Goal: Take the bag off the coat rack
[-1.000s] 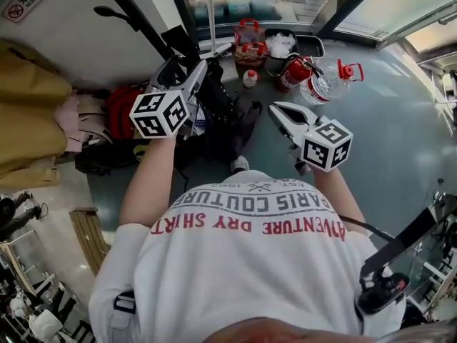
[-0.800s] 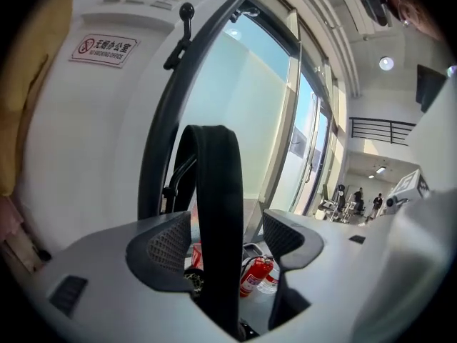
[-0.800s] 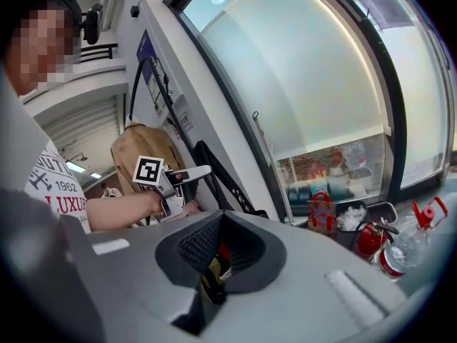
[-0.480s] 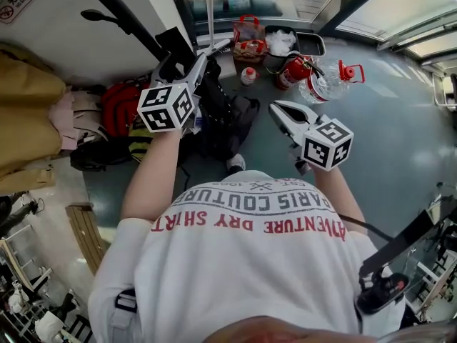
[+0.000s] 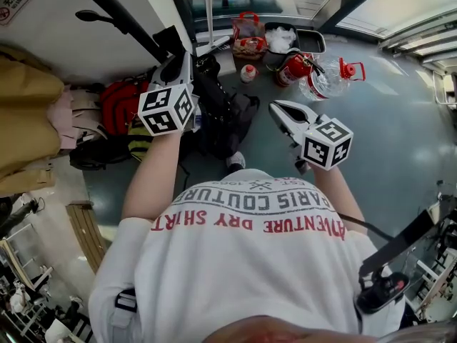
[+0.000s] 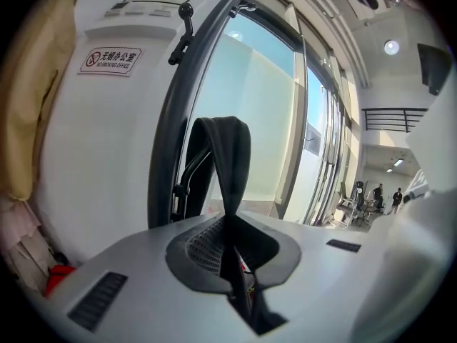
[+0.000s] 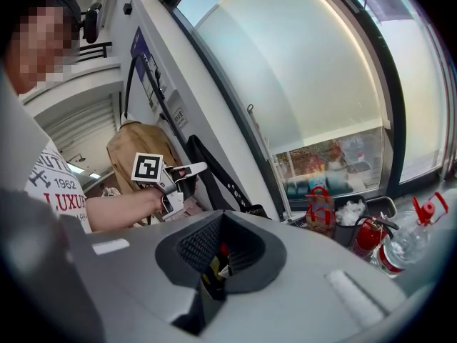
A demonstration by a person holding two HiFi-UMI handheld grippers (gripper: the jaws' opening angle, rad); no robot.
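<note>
A black bag (image 5: 218, 113) hangs by its strap from the black coat rack pole (image 5: 118, 9). My left gripper (image 5: 184, 59) is up at the top of the bag. Its jaws are closing, and the black strap (image 6: 225, 163) runs between them and loops up above the left gripper (image 6: 232, 245); the pads press on it. The rack's pole (image 6: 175, 127) and a knobbed hook (image 6: 187, 11) stand just behind the strap. My right gripper (image 5: 280, 111) hangs to the right of the bag, shut, with nothing in it. From the right gripper (image 7: 218, 259) I see the left gripper (image 7: 178, 171) at the strap.
A tan coat (image 5: 28, 120) hangs at the left, with red bags (image 5: 121, 106) heaped below it. On the floor by the window stand a red basket (image 5: 248, 38), a fire extinguisher (image 5: 293, 70) and a large water bottle (image 5: 328, 81).
The left gripper's jaws, spread wide before, have come together on the bag's strap, and it has edged up toward the rack. The right gripper has hardly moved.
</note>
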